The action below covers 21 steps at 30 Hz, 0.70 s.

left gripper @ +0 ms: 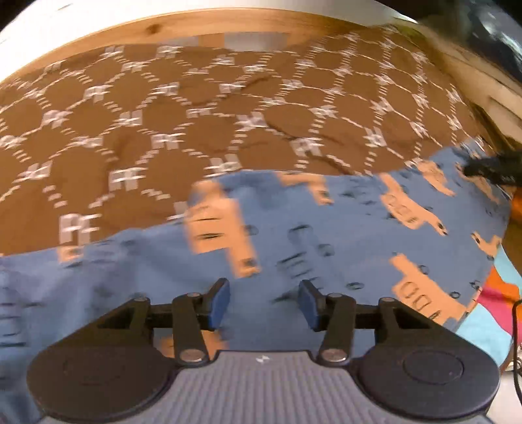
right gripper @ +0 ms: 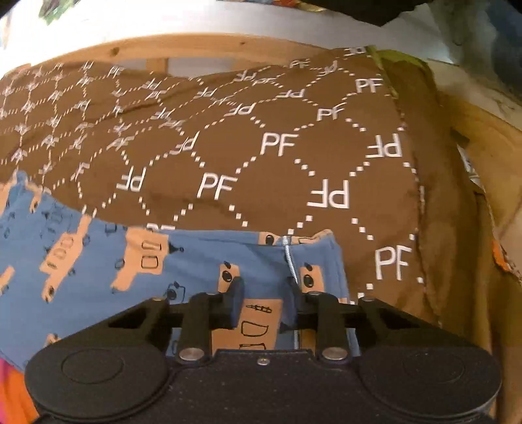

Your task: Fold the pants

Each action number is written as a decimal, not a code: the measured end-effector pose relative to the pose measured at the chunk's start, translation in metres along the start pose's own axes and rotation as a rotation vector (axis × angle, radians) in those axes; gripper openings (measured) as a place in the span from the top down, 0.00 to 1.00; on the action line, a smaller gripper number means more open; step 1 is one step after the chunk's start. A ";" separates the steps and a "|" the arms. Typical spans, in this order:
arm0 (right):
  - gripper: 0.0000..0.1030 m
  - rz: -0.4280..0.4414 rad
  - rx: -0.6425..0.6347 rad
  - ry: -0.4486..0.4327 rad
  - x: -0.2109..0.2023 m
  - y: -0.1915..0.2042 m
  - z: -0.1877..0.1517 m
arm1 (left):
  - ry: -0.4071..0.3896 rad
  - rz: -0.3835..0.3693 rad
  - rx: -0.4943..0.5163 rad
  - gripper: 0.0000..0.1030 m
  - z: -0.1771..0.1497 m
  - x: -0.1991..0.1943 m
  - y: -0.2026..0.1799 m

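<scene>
Blue pants [left gripper: 293, 221] with orange printed shapes lie flat on a brown patterned bedspread [left gripper: 163, 124]. My left gripper [left gripper: 264, 301] is open just above the blue cloth, nothing between its blue pads. In the right wrist view the pants [right gripper: 114, 261] lie across the lower left, with a white stitched seam [right gripper: 290, 261] near their right end. My right gripper [right gripper: 269, 300] is open over that end, next to the seam, the cloth lying under its black fingers. The other gripper's black tip [left gripper: 489, 169] shows at the far right edge of the pants.
The brown bedspread with white "PF" print [right gripper: 277, 143] covers a bed with a wooden frame [left gripper: 228, 22] at the back and the right side [right gripper: 489, 137]. A bright orange, pink and turquoise cloth [left gripper: 499, 303] lies beyond the pants at the right.
</scene>
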State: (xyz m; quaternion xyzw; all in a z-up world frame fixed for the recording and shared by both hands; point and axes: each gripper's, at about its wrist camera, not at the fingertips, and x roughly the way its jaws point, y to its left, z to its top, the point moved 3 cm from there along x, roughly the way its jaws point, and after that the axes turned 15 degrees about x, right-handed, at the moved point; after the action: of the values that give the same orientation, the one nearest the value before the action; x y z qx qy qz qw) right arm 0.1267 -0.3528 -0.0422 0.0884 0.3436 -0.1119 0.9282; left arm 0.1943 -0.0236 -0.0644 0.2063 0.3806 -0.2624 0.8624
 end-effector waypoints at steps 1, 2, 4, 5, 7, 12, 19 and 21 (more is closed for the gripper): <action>0.48 -0.001 -0.015 -0.019 -0.008 0.004 -0.001 | -0.010 0.009 -0.004 0.48 0.001 -0.006 0.008; 0.38 0.033 -0.042 -0.038 -0.015 0.014 -0.001 | -0.028 0.020 -0.006 0.48 0.004 -0.011 0.018; 0.33 0.153 -0.098 -0.046 -0.019 0.035 0.000 | -0.054 0.038 -0.029 0.48 0.016 -0.016 0.039; 0.33 0.211 -0.130 -0.034 -0.018 0.050 0.000 | -0.060 0.044 -0.045 0.48 0.024 -0.015 0.049; 0.33 0.316 -0.167 -0.012 -0.011 0.076 0.001 | -0.055 0.044 -0.041 0.48 0.040 -0.007 0.065; 0.37 0.550 -0.248 0.057 0.022 0.149 0.013 | 0.105 -0.144 -0.006 0.48 0.062 0.042 0.094; 0.76 0.610 -0.314 0.119 0.065 0.194 0.022 | 0.123 -0.227 0.000 0.95 0.078 0.055 0.099; 0.91 0.595 -0.321 0.108 0.065 0.195 0.019 | 0.094 -0.174 0.070 0.96 0.083 0.047 0.089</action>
State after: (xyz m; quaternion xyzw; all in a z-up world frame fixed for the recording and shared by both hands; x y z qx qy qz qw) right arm 0.2393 -0.1797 -0.0535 0.0433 0.3646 0.2242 0.9027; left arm 0.3211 -0.0146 -0.0346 0.2145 0.4276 -0.3394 0.8099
